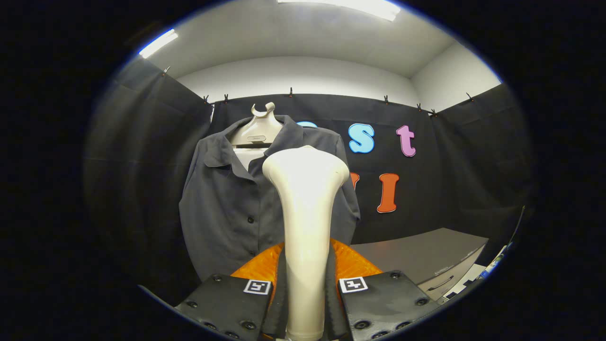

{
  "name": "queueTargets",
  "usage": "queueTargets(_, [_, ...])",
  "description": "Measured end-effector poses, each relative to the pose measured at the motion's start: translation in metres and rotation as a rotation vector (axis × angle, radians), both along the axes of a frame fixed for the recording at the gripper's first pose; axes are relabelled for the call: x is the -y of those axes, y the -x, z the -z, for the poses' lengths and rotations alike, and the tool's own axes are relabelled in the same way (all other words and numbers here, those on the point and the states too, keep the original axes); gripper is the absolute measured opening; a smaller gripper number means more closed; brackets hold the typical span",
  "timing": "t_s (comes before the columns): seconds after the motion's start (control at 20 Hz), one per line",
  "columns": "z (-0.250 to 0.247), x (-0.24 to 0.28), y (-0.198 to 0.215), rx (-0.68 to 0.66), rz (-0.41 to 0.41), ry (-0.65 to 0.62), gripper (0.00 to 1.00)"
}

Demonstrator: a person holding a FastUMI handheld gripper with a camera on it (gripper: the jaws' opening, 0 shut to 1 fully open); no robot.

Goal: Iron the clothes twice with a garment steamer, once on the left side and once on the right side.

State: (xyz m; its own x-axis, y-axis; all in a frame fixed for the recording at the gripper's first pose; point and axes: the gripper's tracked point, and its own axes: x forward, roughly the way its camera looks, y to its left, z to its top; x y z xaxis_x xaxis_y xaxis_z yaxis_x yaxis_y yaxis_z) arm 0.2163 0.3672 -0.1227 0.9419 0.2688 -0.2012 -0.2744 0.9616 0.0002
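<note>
A cream garment steamer stands upright between my fingers, its handle clamped by both pads and its wide head up in front of the shirt. My gripper is shut on the steamer handle. Beyond the steamer hangs a dark grey button-up shirt on a cream mannequin-style hanger. The steamer head covers the shirt's right half near the chest. The shirt's left front with its buttons is in plain sight.
A grey cabinet or table top with a drawer handle stands to the right, below the shirt. Black cloth walls close the booth on the left, back and right.
</note>
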Motion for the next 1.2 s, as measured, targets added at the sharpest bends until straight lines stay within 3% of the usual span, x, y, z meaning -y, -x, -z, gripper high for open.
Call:
queueTargets(0.45, [0.034,-0.023,-0.051,-0.039,0.028,0.010,0.39])
queueTargets(1.2, [0.095,-0.001,-0.042,-0.110,0.068,0.068,0.39])
